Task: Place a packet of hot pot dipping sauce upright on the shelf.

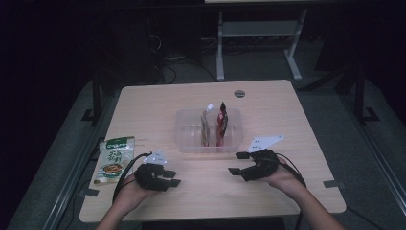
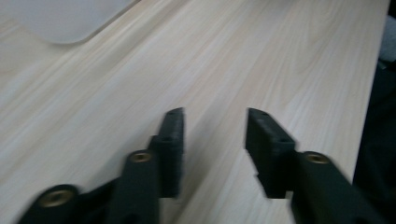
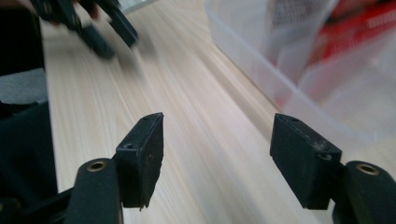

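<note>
Hovering low over the pale wood-grain desk (image 1: 268,103), both claws are empty: the left claw (image 1: 170,178) has its black jaws apart with only bare wood between them in the left gripper view, and the right claw (image 1: 238,163) stands wider apart, also on nothing, just short of the bin. No earlier picture to compare, so only the state is noted. Nearest loose item is the flat green-and-white printed food pouch (image 1: 115,158), lying face up near the desk's left edge, beside the left hand (image 1: 128,192) but not touching the claw. Judgement: light, soft, crinkly film, probably slippery; lying flat it gives no lip, so pinch a sealed edge or slide it to the desk edge first. Farther off, mid-desk, sits the clear plastic rectangular bin (image 1: 184,136) with ribbed dividers, its wall close to the right claw in the right gripper view (image 3: 243,60). Standing upright in it, side by side, are a tan slim sachet with a white top corner (image 1: 205,125) and a red-and-dark slim sachet (image 1: 221,125). Both look light and floppy, easily crushed; take each by the upper sealed end above the bin rim. Bin itself is thin, likely to skid if bumped.
</note>
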Demonstrator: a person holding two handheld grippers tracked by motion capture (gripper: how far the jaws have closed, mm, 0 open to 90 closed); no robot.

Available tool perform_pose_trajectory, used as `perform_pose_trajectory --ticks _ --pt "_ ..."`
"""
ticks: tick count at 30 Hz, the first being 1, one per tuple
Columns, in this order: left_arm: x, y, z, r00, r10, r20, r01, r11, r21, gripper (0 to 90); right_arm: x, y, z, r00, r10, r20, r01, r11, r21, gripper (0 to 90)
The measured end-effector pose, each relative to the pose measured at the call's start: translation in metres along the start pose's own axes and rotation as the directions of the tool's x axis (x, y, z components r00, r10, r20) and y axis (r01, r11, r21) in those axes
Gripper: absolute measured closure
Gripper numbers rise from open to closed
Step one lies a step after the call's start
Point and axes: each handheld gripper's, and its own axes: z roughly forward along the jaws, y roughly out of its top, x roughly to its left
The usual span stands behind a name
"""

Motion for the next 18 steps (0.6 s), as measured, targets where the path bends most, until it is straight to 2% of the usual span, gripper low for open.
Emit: perform_pose_trajectory --ticks 1,2,5,9,14,17,18 --pt "0.000 0.000 0.000 1.0000 0.000 0.000 0.000 1.0000 0.000 66.9 0.000 0.000 0.000 1.0000 0.000 0.000 0.000 1.000 0.000 34.1" --pt "0.002 -0.001 -0.002 0.9998 -0.021 -0.002 0.021 0.9996 -0.017 72.3 0.000 -0.011 -0.002 0.9997 0.016 0.017 -0.016 1.000 0.013 32.9" --pt "0.011 -0.003 -0.016 0.9990 -0.037 -0.023 0.037 0.9991 -0.022 83.7 0.000 -0.021 -0.004 0.9991 0.035 0.024 -0.036 0.999 0.028 31.9" --pt "0.023 -0.009 -0.031 0.9962 -0.038 -0.078 0.038 0.9993 -0.006 89.7 0.000 -0.029 -0.004 0.9983 0.037 0.046 -0.039 0.998 0.045 30.2" --pt "0.044 -0.023 -0.053 0.9832 -0.094 -0.157 0.092 0.9955 -0.022 89.8 -0.001 -0.029 0.000 0.9980 0.040 0.048 -0.042 0.998 0.037 29.4" --pt "0.057 -0.035 -0.064 0.9696 -0.140 -0.200 0.136 0.9901 -0.035 89.7 0.001 -0.029 0.004 0.9984 0.029 0.048 -0.032 0.998 0.050 29.4" --pt "0.062 -0.040 -0.069 0.9631 -0.156 -0.220 0.152 0.9878 -0.035 89.7 0.001 -0.029 0.005 0.9986 0.026 0.046 -0.029 0.998 0.056 29.3"
